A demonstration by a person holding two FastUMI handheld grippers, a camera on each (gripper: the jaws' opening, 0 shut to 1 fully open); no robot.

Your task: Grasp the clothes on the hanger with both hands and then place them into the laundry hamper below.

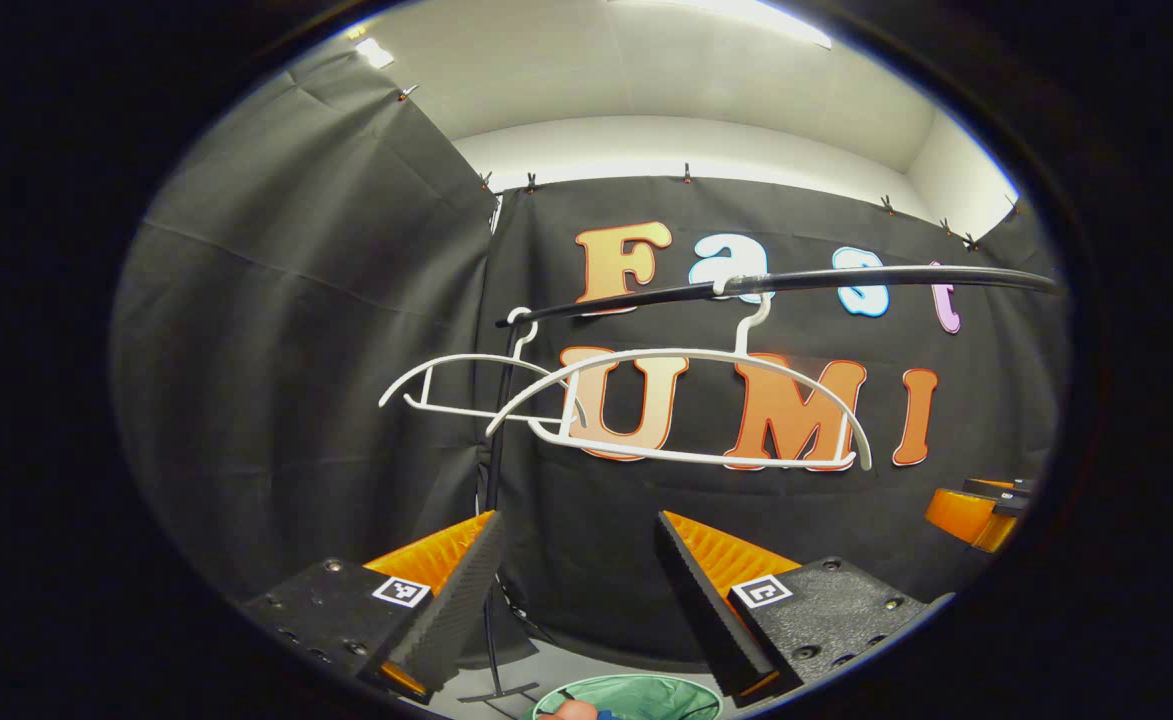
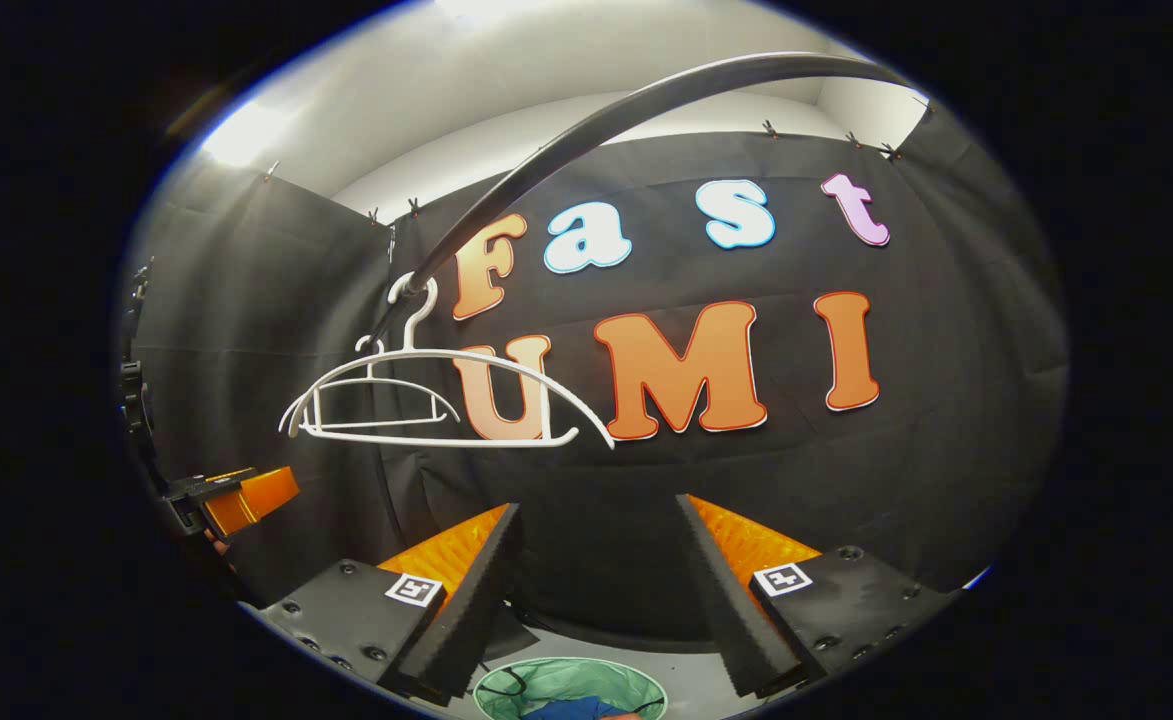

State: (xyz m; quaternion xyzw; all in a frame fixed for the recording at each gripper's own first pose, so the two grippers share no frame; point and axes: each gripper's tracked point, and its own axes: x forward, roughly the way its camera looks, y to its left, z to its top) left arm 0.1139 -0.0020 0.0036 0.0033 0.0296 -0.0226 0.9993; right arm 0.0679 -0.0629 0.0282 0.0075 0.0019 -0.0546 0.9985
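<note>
Black cloth backs a dark rail [image 1: 796,282]; two bare white hangers [image 1: 686,405] hang from it, long axes roughly along the rail. Far below the rail, a green hamper [image 2: 571,685] already holds clothes [image 2: 571,710], so I judge the drop done. Left hand-held gripper [image 1: 578,590] and right hand-held gripper [image 2: 598,590] are spread wide, holding nothing.
</note>
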